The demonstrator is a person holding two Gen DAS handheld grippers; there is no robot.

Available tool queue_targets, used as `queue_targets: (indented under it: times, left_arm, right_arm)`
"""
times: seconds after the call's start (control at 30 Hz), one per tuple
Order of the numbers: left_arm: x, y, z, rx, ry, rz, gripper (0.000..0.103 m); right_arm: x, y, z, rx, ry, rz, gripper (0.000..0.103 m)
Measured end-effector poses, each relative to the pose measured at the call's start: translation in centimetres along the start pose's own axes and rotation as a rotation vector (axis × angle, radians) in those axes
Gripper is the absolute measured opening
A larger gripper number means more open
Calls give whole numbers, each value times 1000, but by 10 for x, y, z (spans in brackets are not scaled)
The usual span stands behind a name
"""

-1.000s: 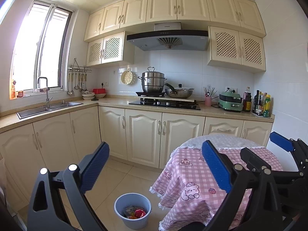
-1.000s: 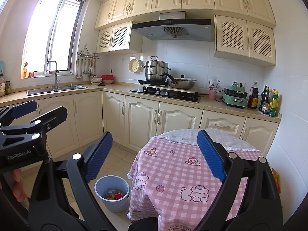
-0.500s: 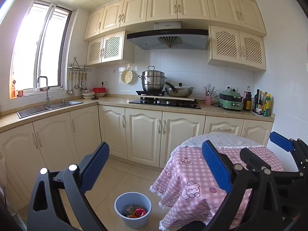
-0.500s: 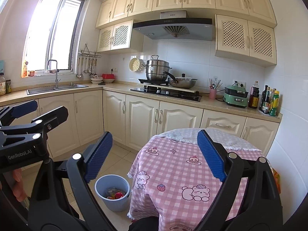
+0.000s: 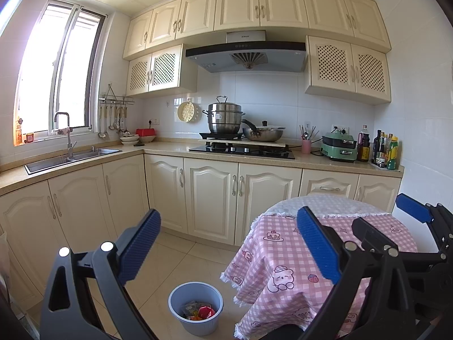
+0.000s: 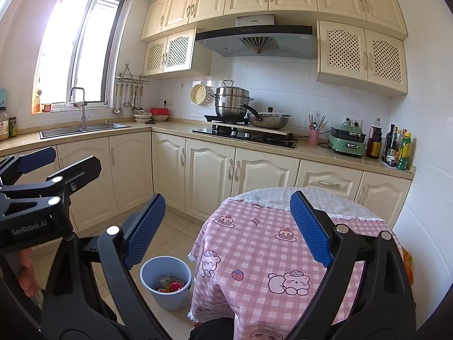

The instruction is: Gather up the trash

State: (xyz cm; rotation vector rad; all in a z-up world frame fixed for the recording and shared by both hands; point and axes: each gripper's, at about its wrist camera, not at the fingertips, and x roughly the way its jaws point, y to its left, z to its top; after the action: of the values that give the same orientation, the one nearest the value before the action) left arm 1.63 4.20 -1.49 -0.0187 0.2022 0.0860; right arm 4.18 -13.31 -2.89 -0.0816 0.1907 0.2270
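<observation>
A blue-grey bin (image 5: 195, 308) stands on the floor left of the round table (image 5: 325, 243) with a pink checked cloth; it holds colourful wrappers (image 5: 199, 311). The bin also shows in the right wrist view (image 6: 166, 282), as do the wrappers (image 6: 170, 284). My left gripper (image 5: 229, 252) is open and empty, held high above the bin and table edge. My right gripper (image 6: 228, 226) is open and empty above the table (image 6: 283, 243). The tabletop shows no loose items.
Cream cabinets and a counter run along the back and left, with a sink (image 5: 73, 157), a hob with a steel pot (image 5: 225, 119) and pan (image 5: 263, 133), a green cooker (image 5: 339, 146) and bottles (image 5: 386, 153). Tiled floor lies between cabinets and table.
Both views have drifted slightly; the scene sits a little lower in frame. Both grippers stay open and empty.
</observation>
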Motion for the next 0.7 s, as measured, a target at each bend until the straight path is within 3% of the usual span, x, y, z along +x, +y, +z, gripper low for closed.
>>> queue_targets:
  times: [0.7]
  left_arm:
    - [1, 1, -1, 3, 5, 1, 95]
  right_arm:
    - [4, 2, -2, -7, 2, 3, 88]
